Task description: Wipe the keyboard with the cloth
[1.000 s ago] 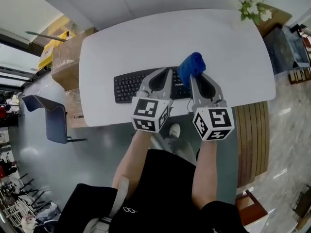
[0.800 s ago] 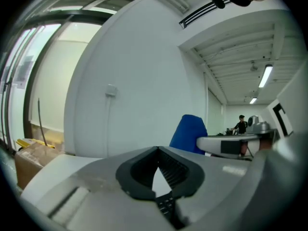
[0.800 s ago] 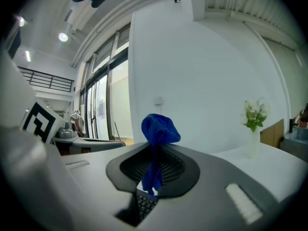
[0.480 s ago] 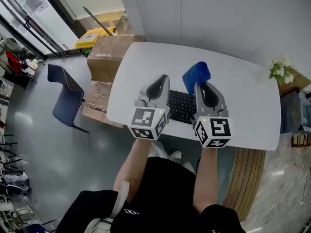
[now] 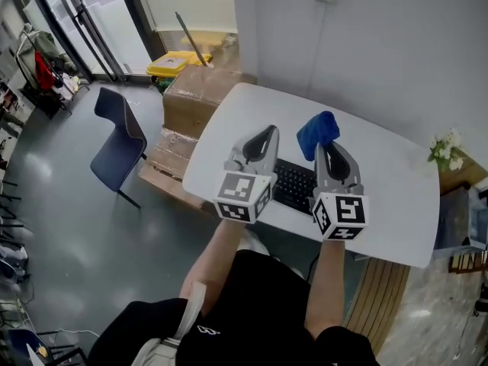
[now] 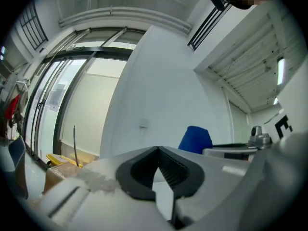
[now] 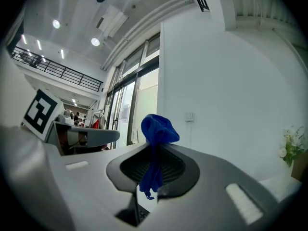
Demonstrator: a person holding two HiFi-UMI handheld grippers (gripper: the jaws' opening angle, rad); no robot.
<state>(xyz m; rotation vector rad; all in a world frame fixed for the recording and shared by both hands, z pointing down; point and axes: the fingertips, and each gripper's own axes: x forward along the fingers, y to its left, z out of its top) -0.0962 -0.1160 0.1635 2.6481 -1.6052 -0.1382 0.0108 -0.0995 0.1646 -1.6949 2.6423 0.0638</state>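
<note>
The black keyboard (image 5: pixel 293 186) lies on the white table (image 5: pixel 389 204), mostly hidden under my two grippers. My right gripper (image 5: pixel 326 146) is raised above it and shut on a bunched blue cloth (image 5: pixel 317 133); in the right gripper view the cloth (image 7: pixel 156 148) hangs from the closed jaws of the gripper (image 7: pixel 155 150). My left gripper (image 5: pixel 264 135) is held level beside it, shut and empty; in the left gripper view its tips (image 6: pixel 156 150) meet, with the blue cloth (image 6: pixel 195 139) visible to the right.
A stack of cardboard boxes (image 5: pixel 194 97) stands against the table's far-left end, a yellow bin (image 5: pixel 177 65) behind it. A blue chair (image 5: pixel 117 145) is on the grey floor at left. White flowers (image 5: pixel 444 151) sit at the table's right edge. A wall rises just behind the table.
Both grippers have lifted away from the keyboard and tilted up, and the head view has swung so the table now sits to the right with more floor and wall showing.
</note>
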